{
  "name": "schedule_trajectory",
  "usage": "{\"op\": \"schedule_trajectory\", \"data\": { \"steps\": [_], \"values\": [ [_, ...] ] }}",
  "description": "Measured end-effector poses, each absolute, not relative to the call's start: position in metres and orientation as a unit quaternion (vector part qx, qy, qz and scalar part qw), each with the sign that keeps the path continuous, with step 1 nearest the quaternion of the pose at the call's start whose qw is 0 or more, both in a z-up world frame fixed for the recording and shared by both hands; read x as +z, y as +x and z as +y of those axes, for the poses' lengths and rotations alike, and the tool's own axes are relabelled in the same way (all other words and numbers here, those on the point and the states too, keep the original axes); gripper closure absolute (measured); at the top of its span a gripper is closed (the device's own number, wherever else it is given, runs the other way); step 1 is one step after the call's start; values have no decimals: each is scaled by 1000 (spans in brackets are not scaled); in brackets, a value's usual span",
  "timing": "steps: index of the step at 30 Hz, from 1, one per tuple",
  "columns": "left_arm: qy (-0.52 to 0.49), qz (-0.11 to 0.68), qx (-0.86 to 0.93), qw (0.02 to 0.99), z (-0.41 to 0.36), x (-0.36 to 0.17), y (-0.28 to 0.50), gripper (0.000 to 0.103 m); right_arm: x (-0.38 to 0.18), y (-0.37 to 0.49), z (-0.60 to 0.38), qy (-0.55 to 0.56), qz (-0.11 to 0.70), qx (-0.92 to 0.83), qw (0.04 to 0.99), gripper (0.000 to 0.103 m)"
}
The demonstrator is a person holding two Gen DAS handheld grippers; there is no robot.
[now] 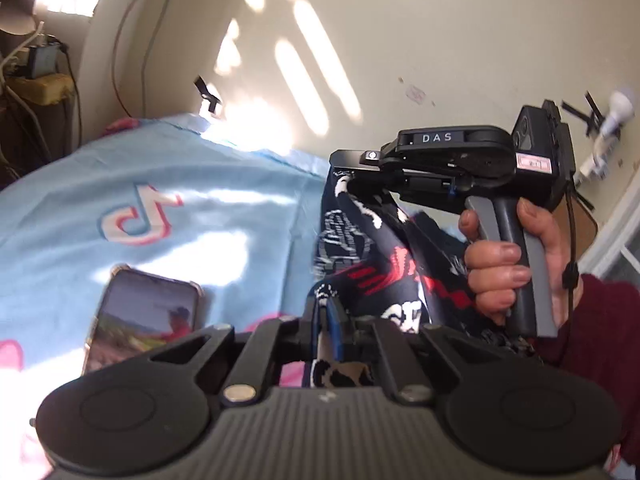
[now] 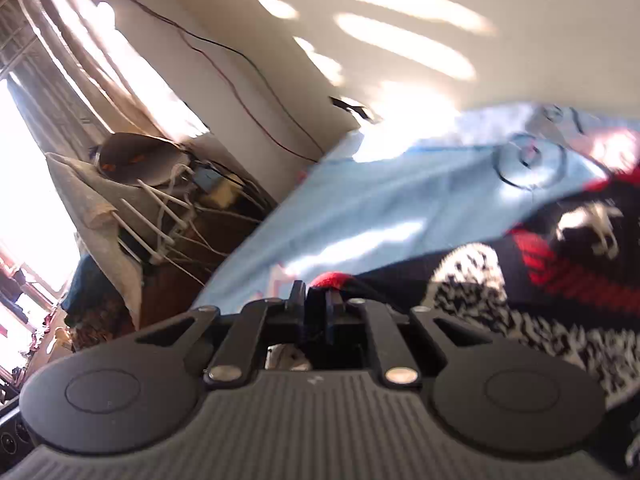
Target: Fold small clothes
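Above the blue sheet point(image 1: 208, 208), both left gripper point(image 1: 326, 316) and right gripper point(image 2: 318, 300) jaws pinch the patterned garment point(image 1: 360, 248)

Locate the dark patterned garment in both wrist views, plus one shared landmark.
Left wrist: dark patterned garment hangs center-right, pinched by the left gripper below and the right gripper above.
Right wrist: garment fills lower right, running into the right gripper.
Shared landmark: light blue bedsheet.

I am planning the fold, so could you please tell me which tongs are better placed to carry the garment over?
Probably the right tongs: they pinch the dark patterned garment high, lifted above the blue sheet. The left tongs grip its lower edge, near the phone.
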State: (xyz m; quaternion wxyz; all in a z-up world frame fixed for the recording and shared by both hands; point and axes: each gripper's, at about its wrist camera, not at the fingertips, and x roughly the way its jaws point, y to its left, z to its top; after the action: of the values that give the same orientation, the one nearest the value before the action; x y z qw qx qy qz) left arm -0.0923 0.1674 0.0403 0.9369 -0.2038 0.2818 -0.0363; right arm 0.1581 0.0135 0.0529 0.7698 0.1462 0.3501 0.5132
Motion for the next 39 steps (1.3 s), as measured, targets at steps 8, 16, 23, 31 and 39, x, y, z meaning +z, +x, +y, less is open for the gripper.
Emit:
{"op": "schedule_trajectory", "data": {
  "steps": [8,16,23,31,39],
  "values": [
    [-235,296,0,926,188,45,-66,97,-5,195,27,179,458,463,737,56],
    [-199,296,-83,930,143,45,-74,96,51,153,-152,141,370,426,814,56],
    [-152,366,-158,904,76,16,-98,94,54,87,-225,135,347,451,812,56],
    [-177,392,-219,876,40,4,-120,51,1,48,-167,93,391,509,762,56],
    [-188,364,-201,890,64,18,-149,92,-12,41,-143,122,410,547,719,58]
  ]
}}
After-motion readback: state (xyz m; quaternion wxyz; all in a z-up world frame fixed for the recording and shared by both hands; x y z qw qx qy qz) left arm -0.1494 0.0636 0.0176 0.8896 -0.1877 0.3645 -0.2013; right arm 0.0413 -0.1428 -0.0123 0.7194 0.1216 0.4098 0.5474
